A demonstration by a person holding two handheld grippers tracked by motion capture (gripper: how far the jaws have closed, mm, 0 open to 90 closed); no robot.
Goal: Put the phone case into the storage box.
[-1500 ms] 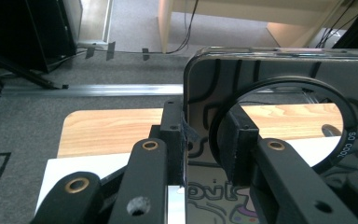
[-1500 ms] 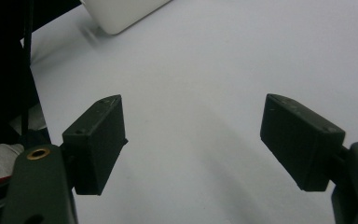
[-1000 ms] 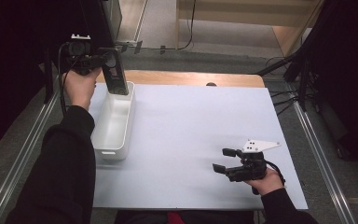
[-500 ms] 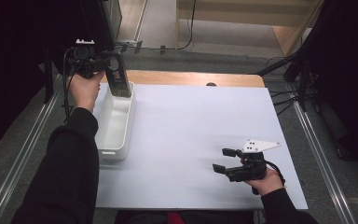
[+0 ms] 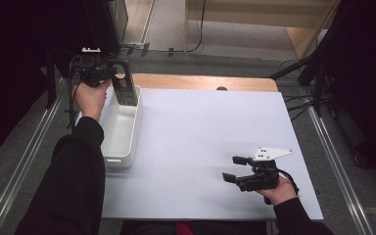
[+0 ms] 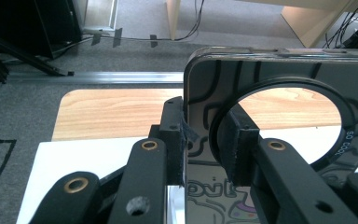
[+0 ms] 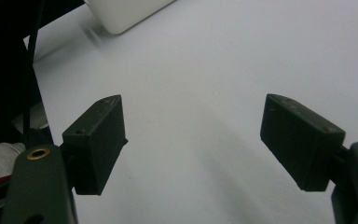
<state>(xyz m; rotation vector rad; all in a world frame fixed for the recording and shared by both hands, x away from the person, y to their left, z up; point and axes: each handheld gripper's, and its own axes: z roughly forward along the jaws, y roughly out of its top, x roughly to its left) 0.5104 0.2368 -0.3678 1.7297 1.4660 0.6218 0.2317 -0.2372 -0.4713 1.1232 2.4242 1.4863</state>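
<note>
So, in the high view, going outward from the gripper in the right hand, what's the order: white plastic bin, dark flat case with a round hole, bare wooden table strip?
1. white plastic bin, left of the right gripper.
2. dark flat case with a round hole, clamped by the left gripper over the bin's far end.
3. bare wooden table strip, far edge; close to the case.

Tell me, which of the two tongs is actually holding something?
The left tongs, clamped on a dark flat plate with a round hole above the white bin; the right tongs gape empty.

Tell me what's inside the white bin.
The white bin looks bare inside. The left gripper holds a dark phone case upright over its far end; what lies beneath the case is covered.
</note>
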